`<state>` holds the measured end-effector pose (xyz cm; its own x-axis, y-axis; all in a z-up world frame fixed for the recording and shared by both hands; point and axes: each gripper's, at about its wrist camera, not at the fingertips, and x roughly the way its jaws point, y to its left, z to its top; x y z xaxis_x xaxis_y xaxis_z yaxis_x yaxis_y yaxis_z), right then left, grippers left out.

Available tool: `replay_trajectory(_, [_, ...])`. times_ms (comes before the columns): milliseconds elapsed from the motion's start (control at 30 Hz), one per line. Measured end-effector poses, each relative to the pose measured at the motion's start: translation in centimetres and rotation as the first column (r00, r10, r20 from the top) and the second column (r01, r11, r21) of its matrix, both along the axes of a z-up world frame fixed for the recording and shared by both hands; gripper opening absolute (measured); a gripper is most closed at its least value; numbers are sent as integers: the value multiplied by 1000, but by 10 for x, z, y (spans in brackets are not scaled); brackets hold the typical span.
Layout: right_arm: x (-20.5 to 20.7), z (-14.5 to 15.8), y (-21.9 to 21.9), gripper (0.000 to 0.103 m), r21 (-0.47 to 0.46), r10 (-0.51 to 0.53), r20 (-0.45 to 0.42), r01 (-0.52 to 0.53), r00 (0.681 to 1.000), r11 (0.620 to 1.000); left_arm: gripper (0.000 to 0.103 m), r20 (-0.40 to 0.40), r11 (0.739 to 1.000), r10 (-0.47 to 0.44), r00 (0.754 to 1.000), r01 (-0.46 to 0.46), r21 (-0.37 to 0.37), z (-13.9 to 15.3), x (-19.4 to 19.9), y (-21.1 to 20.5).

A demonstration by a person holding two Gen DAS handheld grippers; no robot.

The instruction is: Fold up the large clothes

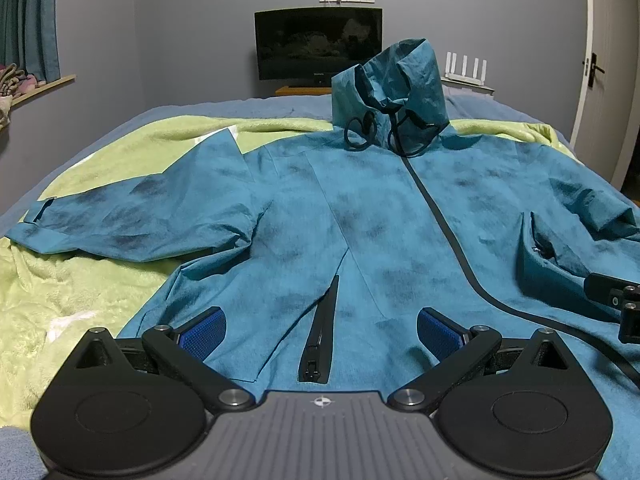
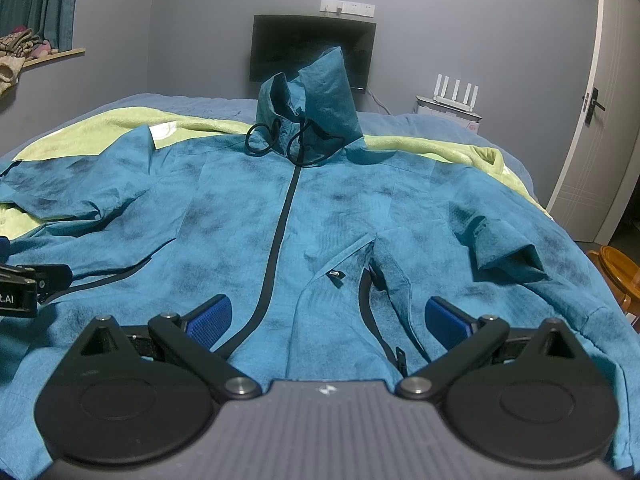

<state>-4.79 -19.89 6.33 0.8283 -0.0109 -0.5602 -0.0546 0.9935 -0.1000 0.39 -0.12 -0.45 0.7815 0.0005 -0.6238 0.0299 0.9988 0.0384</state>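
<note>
While the teal hooded jacket point(image 1: 360, 208) lies front-up on the green blanket point(image 1: 60, 288) over the bed, seemingly spread for folding, the left hand-held gripper point(image 1: 320, 330) hovers wide open and empty above its hem beside the pocket zipper point(image 1: 320, 340). From the right wrist, the right hand-held gripper point(image 2: 328, 322) likewise gapes empty near the main zipper point(image 2: 280, 232); the other tool shows "t.AI".

The jacket point(image 1: 360, 220) lies front-up on a blanket point(image 1: 80, 280) spread over the bed point(image 1: 120, 120), hood point(image 1: 392, 88) standing at the far end. Both sleeves lie out to the sides. Behind the bed stands a monitor point(image 1: 318, 44), a router point(image 1: 466, 68) to its right, a door point(image 2: 592, 100) further right.
</note>
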Motion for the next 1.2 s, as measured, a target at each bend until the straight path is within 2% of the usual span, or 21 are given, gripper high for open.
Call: replay_trajectory(1200, [-1, 0, 1, 103, -7, 1, 2, -1, 1000, 1000, 103, 0, 1000, 4, 1000, -4, 2, 0, 0, -3])
